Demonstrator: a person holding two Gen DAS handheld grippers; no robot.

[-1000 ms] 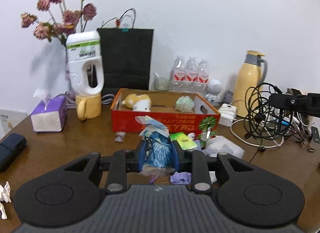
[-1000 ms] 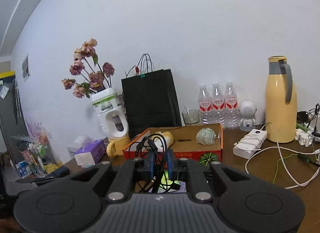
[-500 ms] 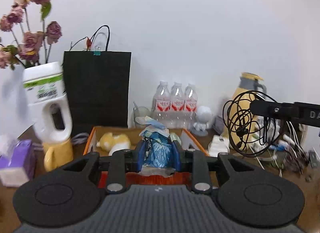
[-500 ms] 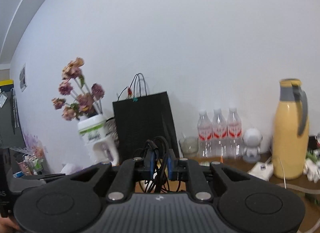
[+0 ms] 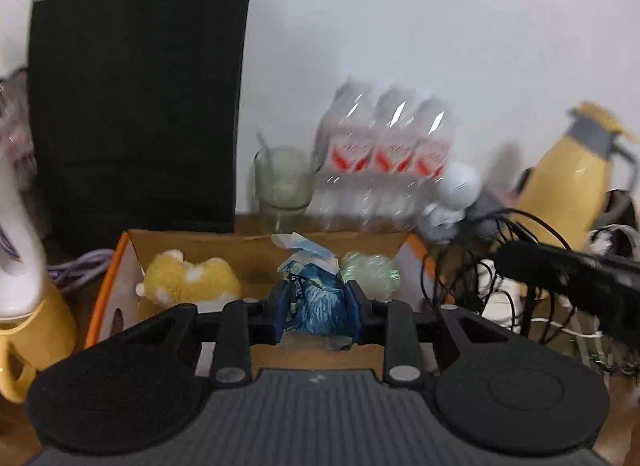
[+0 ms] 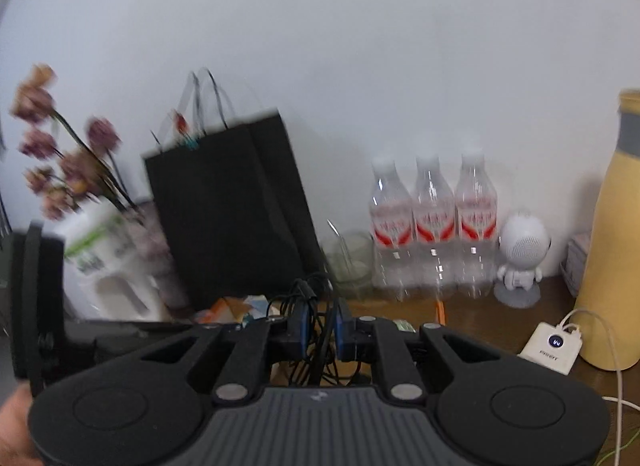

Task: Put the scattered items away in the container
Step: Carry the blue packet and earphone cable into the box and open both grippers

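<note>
My left gripper point(image 5: 316, 306) is shut on a crumpled blue packet point(image 5: 320, 302) with white wrapping sticking out on top. It hangs over the near side of the orange cardboard box point(image 5: 128, 262), which holds a yellow plush toy point(image 5: 188, 278) and a pale green bundle point(image 5: 372, 272). My right gripper point(image 6: 322, 330) is shut on a coil of black cable point(image 6: 308, 298). In the left wrist view that coil point(image 5: 464, 266) dangles by the box's right corner. The box's orange edge point(image 6: 440, 308) shows just beyond the right gripper's fingers.
Against the wall stand a black paper bag point(image 5: 132, 105), a glass cup point(image 5: 284, 185), three water bottles point(image 6: 434, 221), a white robot figure point(image 6: 520, 258) and a yellow thermos point(image 6: 616, 246). A yellow mug point(image 5: 36, 334) sits left of the box, a white charger point(image 6: 550, 348) to the right.
Both grippers moved forward to the box with their loads still held. The bag, bottles and box now loom larger, and the left gripper has come over the box's near side.
</note>
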